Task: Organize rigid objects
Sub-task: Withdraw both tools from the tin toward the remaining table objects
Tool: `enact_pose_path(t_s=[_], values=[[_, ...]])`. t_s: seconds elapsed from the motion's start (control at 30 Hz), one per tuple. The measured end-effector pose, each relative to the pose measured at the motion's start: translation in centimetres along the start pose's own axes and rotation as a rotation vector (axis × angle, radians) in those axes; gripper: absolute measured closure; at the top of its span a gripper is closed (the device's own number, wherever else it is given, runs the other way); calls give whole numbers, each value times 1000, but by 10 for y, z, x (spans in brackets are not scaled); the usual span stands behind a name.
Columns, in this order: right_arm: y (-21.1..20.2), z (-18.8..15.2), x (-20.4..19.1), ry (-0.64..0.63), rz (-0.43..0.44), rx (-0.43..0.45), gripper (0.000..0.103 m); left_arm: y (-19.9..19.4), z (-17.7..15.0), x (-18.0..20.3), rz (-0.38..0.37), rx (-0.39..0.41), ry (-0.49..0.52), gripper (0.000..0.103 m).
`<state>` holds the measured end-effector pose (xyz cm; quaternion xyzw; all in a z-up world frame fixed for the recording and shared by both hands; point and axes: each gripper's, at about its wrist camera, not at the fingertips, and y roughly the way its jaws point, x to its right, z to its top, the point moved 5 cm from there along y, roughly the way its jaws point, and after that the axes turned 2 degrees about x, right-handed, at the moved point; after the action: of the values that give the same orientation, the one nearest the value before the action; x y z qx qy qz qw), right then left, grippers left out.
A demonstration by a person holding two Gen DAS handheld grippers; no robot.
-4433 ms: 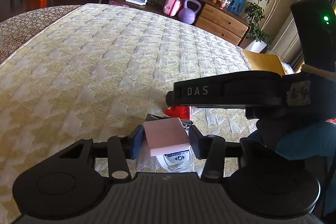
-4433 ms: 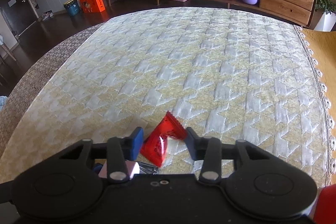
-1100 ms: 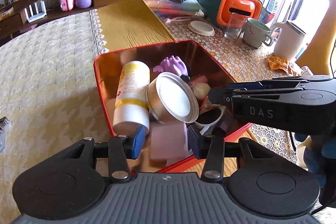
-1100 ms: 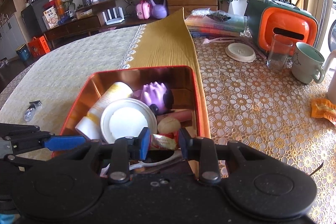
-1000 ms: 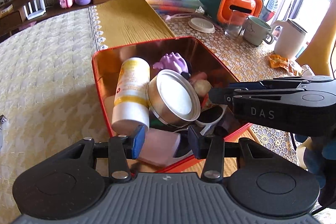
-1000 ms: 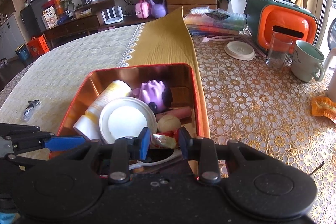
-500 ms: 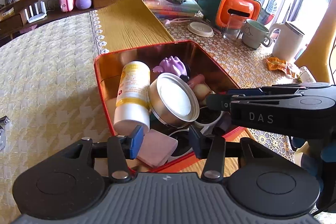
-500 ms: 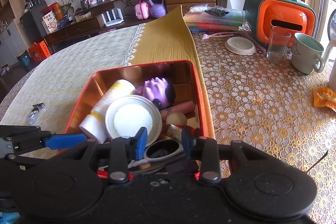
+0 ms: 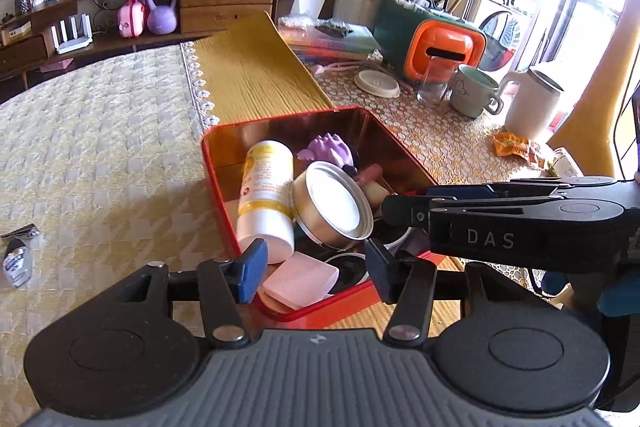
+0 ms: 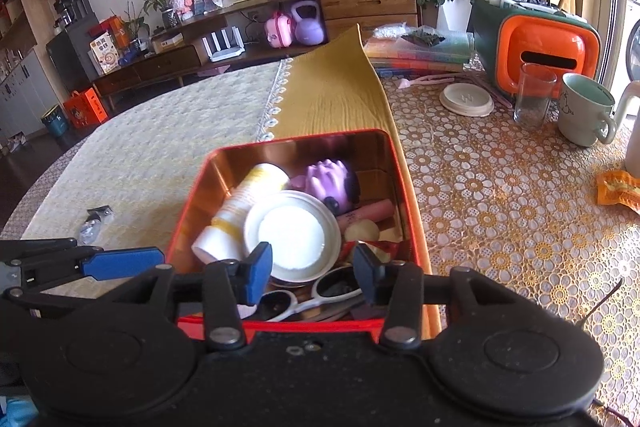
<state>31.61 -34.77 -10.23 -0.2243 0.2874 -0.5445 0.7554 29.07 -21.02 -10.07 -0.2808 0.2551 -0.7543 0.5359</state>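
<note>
- Left wrist view: the left gripper (image 9: 315,269) hovers over the near corner of the red tin box (image 9: 224,183), its fingers (image 9: 252,263) released and spreading, nothing pinched between them.
- A pink block (image 9: 301,283) lies loose in that near corner, below and between the fingertips, touching neither.
- Further inside the box, a white-and-yellow bottle (image 9: 266,197) lies on its side against a round metal tin (image 9: 334,211) tilted on edge; a purple toy (image 9: 330,149) sits behind them.
- The right gripper's arm, marked DAS (image 9: 512,223), reaches in from the right over the box's rim.
- A small crumpled packet (image 9: 18,259) lies on the bench's yellow patterned cloth (image 9: 100,147), well apart from the box.
- Right wrist view: the right gripper (image 10: 312,275) is above the box's near end, fingers (image 10: 258,271) released and widening, gripping nothing.
- White-framed sunglasses (image 10: 316,297) rest just below the fingertips, beside the round tin.
- A red wrapper (image 10: 390,249) lies in the box near the right fingertip.
- A mug (image 10: 584,109) and glass (image 10: 534,95) stand on the floral cloth beyond.
</note>
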Motion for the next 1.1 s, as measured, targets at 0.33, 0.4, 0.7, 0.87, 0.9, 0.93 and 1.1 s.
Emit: enact_pose_path(t_s=[0.33,0.4,0.7,0.87,0.9,0.93,1.1], values=[[-26,3,-26,-8,23,38,44,-39,-2,-23,21,51,-26,49],[-28,2,-33,-10,27,38,42,-48,-4,-31,37,62,-40,46],[-32,-3,-75,-39,59,41,33,-86,-15,-80,100,94,-117,45],[-32,-6,-102,-69,81,41,27,-108,-23,-114,149,120,-175,32],[-31,-6,-107,-75,85,41,26,-111,-25,-119,159,127,-180,32],[-31,-6,-113,-80,89,42,24,-116,-27,-125,167,133,-186,32],[-27,-8,-140,-111,107,42,17,-130,-32,-148,208,157,-199,31]])
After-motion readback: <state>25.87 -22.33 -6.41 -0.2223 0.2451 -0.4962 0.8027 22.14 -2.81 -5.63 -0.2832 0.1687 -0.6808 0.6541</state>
